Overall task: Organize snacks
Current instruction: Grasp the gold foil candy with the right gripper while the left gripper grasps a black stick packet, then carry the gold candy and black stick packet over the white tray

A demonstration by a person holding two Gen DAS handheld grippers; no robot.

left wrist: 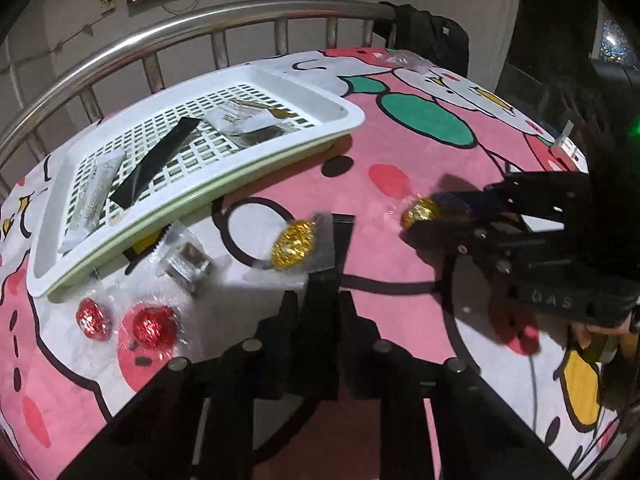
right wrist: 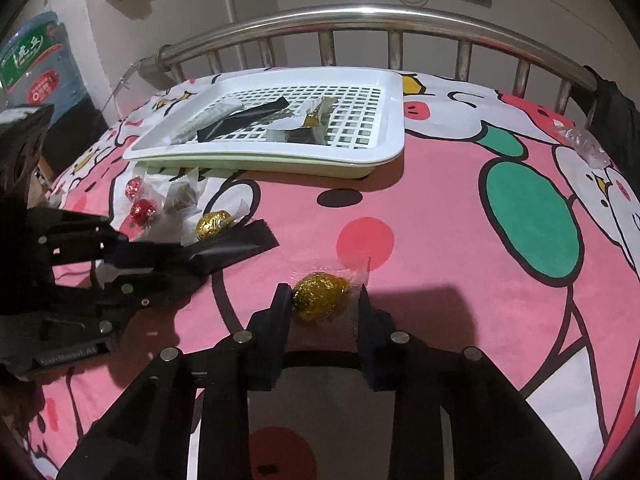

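Note:
A white slotted tray (left wrist: 352, 114) (right wrist: 394, 120) lies on the pink bedsheet and holds several snack packets, among them a black stick packet (left wrist: 160, 158). My left gripper (left wrist: 320, 280) is shut on a black stick packet (right wrist: 240, 246) just above the sheet. Next to it lies a gold foil ball (left wrist: 294, 244) (right wrist: 214, 222). My right gripper (right wrist: 320, 296) is open, its fingers either side of a second gold foil ball (right wrist: 320, 294) (left wrist: 420, 210) in clear wrap. Two red foil balls (left wrist: 154, 326) (right wrist: 142, 212) and a clear-wrapped silver cube (left wrist: 188, 260) lie by the tray's near corner.
A steel bed rail (right wrist: 360, 16) runs behind the tray. A crumpled clear wrapper (right wrist: 584, 144) lies far right on the sheet. A black bag (left wrist: 432, 36) hangs on the rail. A water bottle (right wrist: 36, 64) stands beyond the bed's left side.

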